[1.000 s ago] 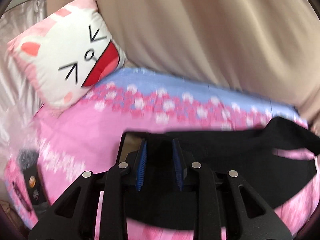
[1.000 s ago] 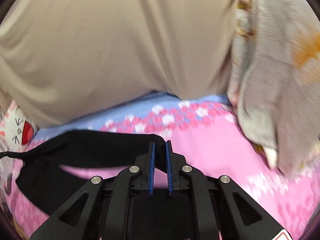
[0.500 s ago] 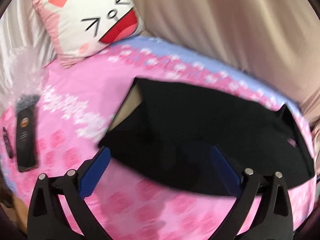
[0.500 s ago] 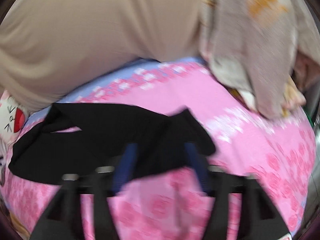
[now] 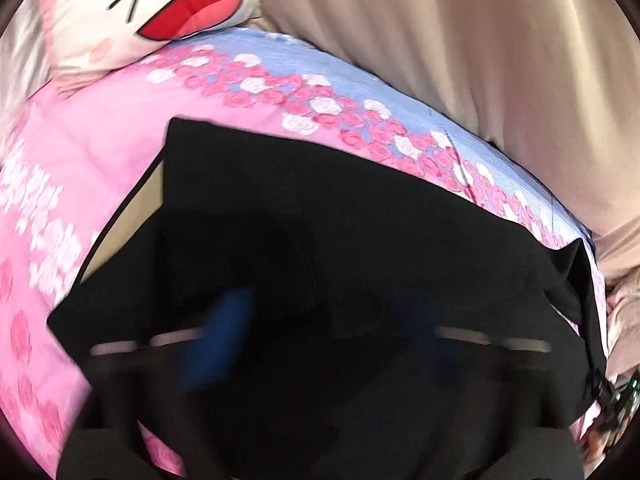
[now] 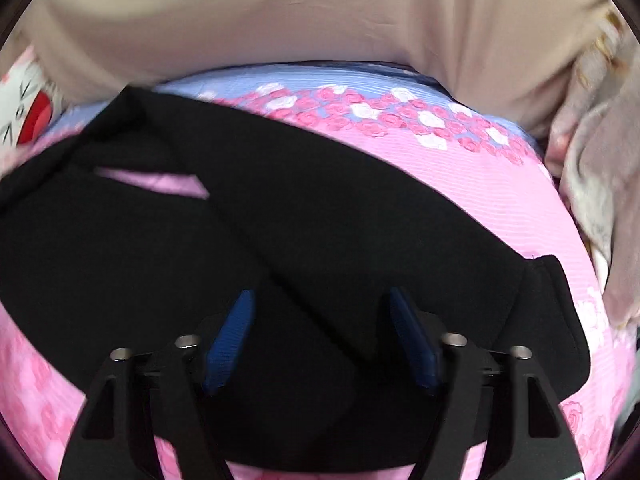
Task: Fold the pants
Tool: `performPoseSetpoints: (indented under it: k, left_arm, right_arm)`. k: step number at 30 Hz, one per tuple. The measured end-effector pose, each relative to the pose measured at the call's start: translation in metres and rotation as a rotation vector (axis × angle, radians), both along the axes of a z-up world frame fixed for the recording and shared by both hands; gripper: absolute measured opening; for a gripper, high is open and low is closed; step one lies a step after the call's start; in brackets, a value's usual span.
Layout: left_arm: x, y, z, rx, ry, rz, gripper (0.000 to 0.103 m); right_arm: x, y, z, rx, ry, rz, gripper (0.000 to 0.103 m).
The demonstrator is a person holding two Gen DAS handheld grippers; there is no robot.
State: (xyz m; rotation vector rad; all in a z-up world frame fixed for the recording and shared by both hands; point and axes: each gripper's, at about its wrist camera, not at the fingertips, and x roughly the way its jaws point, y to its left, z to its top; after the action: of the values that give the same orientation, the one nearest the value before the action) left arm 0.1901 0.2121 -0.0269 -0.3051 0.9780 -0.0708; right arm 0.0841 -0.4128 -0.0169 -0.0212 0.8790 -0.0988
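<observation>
No word, number, label or brand can be read in either view. The pink bedsheet [image 5: 100, 148] carries pale lettering-like marks near the left edge of the left wrist view, but they are too blurred to make out as letters. The cat pillow [image 5: 160, 4] shows only a drawn cartoon face, with black line strokes and a red open mouth, and it bears no writing.
</observation>
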Motion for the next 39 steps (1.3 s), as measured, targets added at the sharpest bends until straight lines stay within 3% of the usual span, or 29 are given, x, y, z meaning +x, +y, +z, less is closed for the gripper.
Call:
performPoseSetpoints:
  k: [1, 3, 5, 7, 10, 14, 16, 18, 19, 20, 22, 24, 27, 28, 30, 31, 32, 34, 37, 39]
  left_arm:
    - [0.005, 0.004, -0.001, -0.02, 0.017, -0.014, 0.011]
    - [0.008, 0.015, 0.005, -0.087, 0.017, -0.029, 0.01]
    - [-0.002, 0.028, 0.027, -0.091, -0.033, -0.056, 0.009]
    - [-0.019, 0.037, 0.052, -0.033, -0.076, -0.067, 0.0]
    - [-0.055, 0.062, 0.086, 0.07, -0.115, -0.065, 0.0]
    - [-0.088, 0.093, 0.085, 0.103, -0.041, -0.055, 0.0]
    - [-0.093, 0.092, 0.069, 0.054, -0.004, -0.056, 0.006]
    - [-0.089, 0.084, 0.05, -0.027, 0.024, -0.054, 0.027]
    - [-0.082, 0.076, 0.037, -0.093, 0.046, -0.049, 0.049]
    - [-0.076, 0.07, 0.027, -0.147, 0.057, -0.042, 0.06]
    - [-0.061, 0.054, 0.011, -0.239, 0.059, -0.039, 0.061]
    - [-0.045, 0.044, 0.003, -0.32, 0.056, -0.033, 0.062]
    - [-0.021, 0.041, -0.008, -0.421, 0.067, 0.017, 0.062]
    - [-0.012, 0.042, -0.013, -0.449, 0.072, 0.037, 0.062]
    - [-0.003, 0.046, -0.02, -0.476, 0.08, 0.074, 0.046]
    - [0.0, 0.049, -0.021, -0.467, 0.085, 0.087, 0.017]
    - [0.001, 0.052, -0.019, -0.47, 0.088, 0.078, 0.01]
    - [-0.007, 0.061, -0.004, -0.475, 0.062, 0.042, 0.009]
    - [-0.037, 0.071, 0.038, -0.348, 0.008, -0.025, 0.009]
    - [-0.064, 0.084, 0.06, -0.258, 0.031, -0.066, 0.009]
  right_arm:
    - [0.002, -0.006, 0.004, 0.025, 0.0, -0.013, 0.004]
    - [-0.001, -0.016, 0.017, 0.065, -0.028, -0.027, 0.003]
    - [-0.013, -0.021, 0.037, 0.054, -0.077, -0.037, 0.003]
    - [-0.032, -0.028, 0.055, 0.049, -0.115, -0.049, 0.003]
    - [-0.061, -0.04, 0.067, 0.038, -0.131, -0.063, 0.003]
    - [-0.082, -0.053, 0.04, -0.004, -0.031, -0.086, 0.008]
    - [-0.089, -0.055, 0.023, 0.005, -0.012, -0.106, 0.02]
    - [-0.094, -0.055, 0.017, 0.02, -0.027, -0.13, 0.028]
    - [-0.095, -0.054, 0.018, 0.037, -0.049, -0.142, 0.028]
    - [-0.098, -0.051, 0.021, 0.047, -0.064, -0.145, 0.028]
    - [-0.102, -0.042, 0.03, 0.058, -0.089, -0.144, 0.031]
    - [-0.11, -0.031, 0.039, 0.049, -0.11, -0.134, 0.048]
    - [-0.123, -0.014, 0.054, 0.048, -0.157, -0.123, 0.052]
    - [-0.128, -0.009, 0.057, 0.059, -0.173, -0.123, 0.053]
    - [-0.133, -0.003, 0.059, 0.094, -0.188, -0.122, 0.053]
    - [-0.135, 0.002, 0.059, 0.108, -0.195, -0.124, 0.053]
    - [-0.135, 0.006, 0.058, 0.111, -0.197, -0.122, 0.053]
    - [-0.131, 0.014, 0.057, 0.119, -0.195, -0.112, 0.053]
    - [-0.124, 0.025, 0.056, 0.122, -0.194, -0.09, 0.053]
    - [-0.119, 0.03, 0.056, 0.126, -0.197, -0.074, 0.053]
